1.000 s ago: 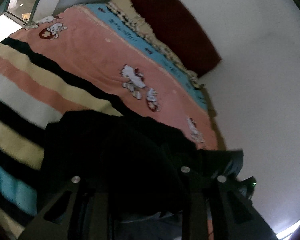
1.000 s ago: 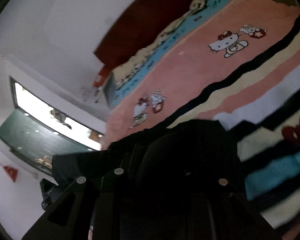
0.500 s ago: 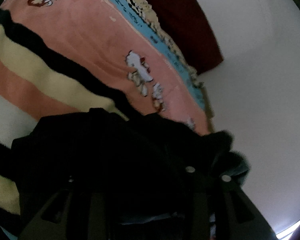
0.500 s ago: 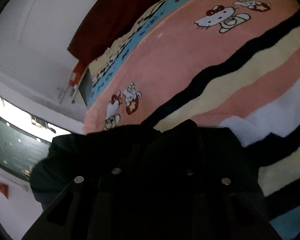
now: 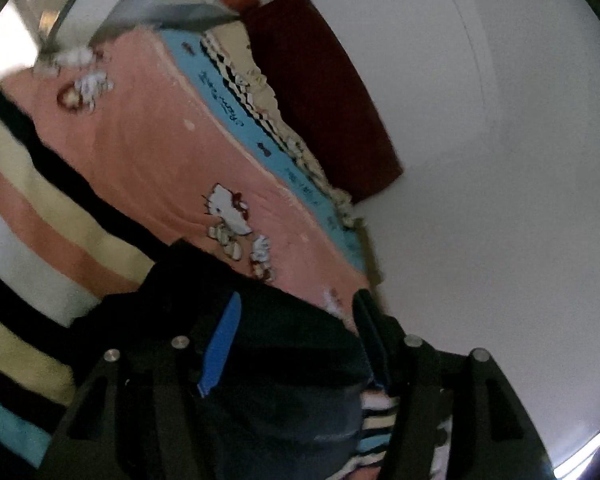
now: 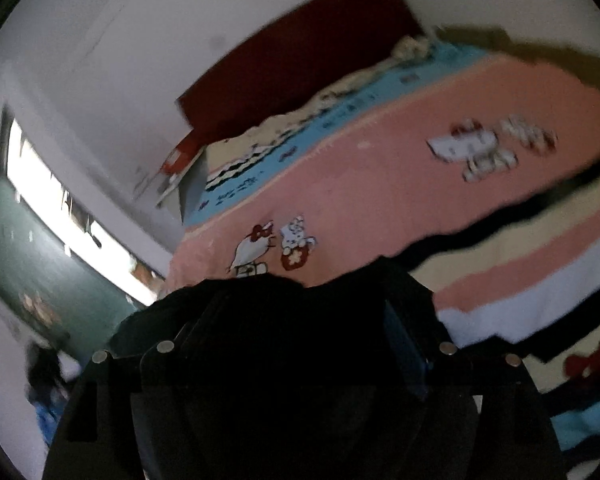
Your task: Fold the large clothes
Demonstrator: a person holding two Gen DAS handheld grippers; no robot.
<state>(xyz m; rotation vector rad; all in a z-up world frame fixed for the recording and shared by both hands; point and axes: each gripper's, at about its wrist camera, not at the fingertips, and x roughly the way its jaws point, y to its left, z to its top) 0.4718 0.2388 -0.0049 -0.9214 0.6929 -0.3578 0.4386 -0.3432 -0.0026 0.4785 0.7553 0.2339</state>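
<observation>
Left gripper [image 5: 296, 320] spread wide over dark garment [image 5: 284, 360] on striped blanket [image 5: 40, 216]; right gripper [image 6: 300, 320] also apart, buried in same cloth. Probably just letting go after a fold; next, regrasp an edge and bring it across

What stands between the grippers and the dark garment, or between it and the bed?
Nothing visible. The garment lies between the open jaws of the left gripper and the right gripper, and the blanket ahead shows only its printed pictures.
</observation>
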